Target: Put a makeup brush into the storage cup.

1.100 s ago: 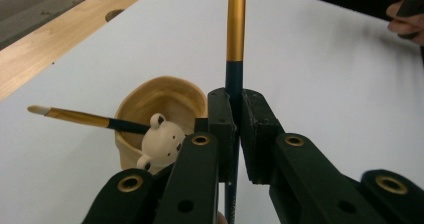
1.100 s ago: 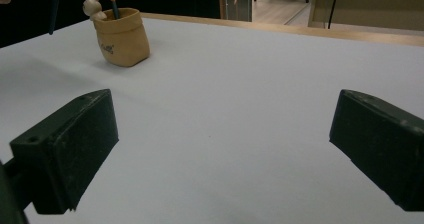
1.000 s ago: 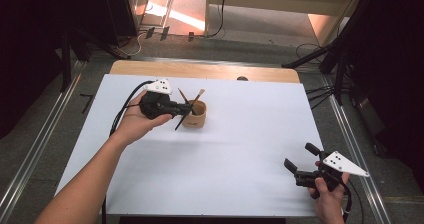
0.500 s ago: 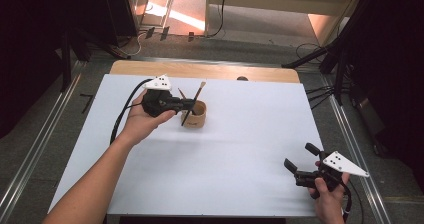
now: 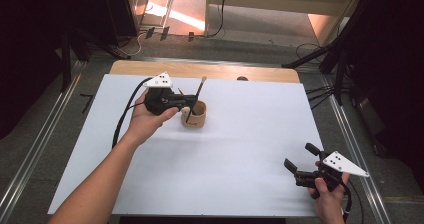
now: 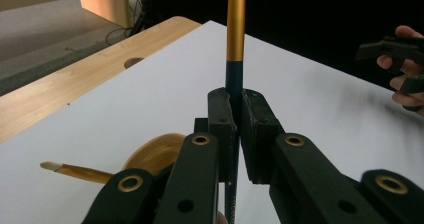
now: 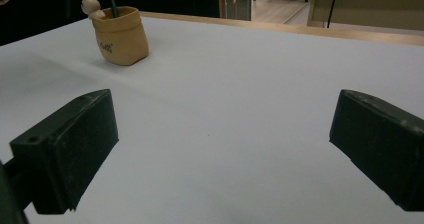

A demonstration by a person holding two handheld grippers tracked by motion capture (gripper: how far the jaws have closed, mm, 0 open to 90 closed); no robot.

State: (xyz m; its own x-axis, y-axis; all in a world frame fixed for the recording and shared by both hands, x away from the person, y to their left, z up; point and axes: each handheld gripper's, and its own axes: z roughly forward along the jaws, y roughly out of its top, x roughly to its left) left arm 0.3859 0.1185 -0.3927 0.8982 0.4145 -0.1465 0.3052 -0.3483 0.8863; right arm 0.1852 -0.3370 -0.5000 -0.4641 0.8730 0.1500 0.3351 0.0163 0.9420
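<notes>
Tongs: right gripper [image 5: 299, 155] idle with jaws apart, left gripper [image 5: 190, 103] clamped on a brush [image 5: 199, 90] over the cup [image 5: 197, 120].

Nearest the person, the right gripper [image 7: 220, 149] sits low over the white table [image 5: 240, 149] with nothing between its pads, well apart from the work. Farther out, the left gripper [image 6: 238, 119] pinches the dark handle of the brush [image 6: 236, 29] just below its gold band. The cup [image 6: 155, 151] is right under and beyond the left jaws, with a second brush [image 6: 75, 171] leaning out of it. Change since a second ago: the held brush stands steeper than it did, and its lower end now reads at the cup's mouth; both hands have barely shifted. Judgement: it's lined up for dropping in, so lower and release comes next. Whether the lower end is already inside the rim is not clear.
</notes>
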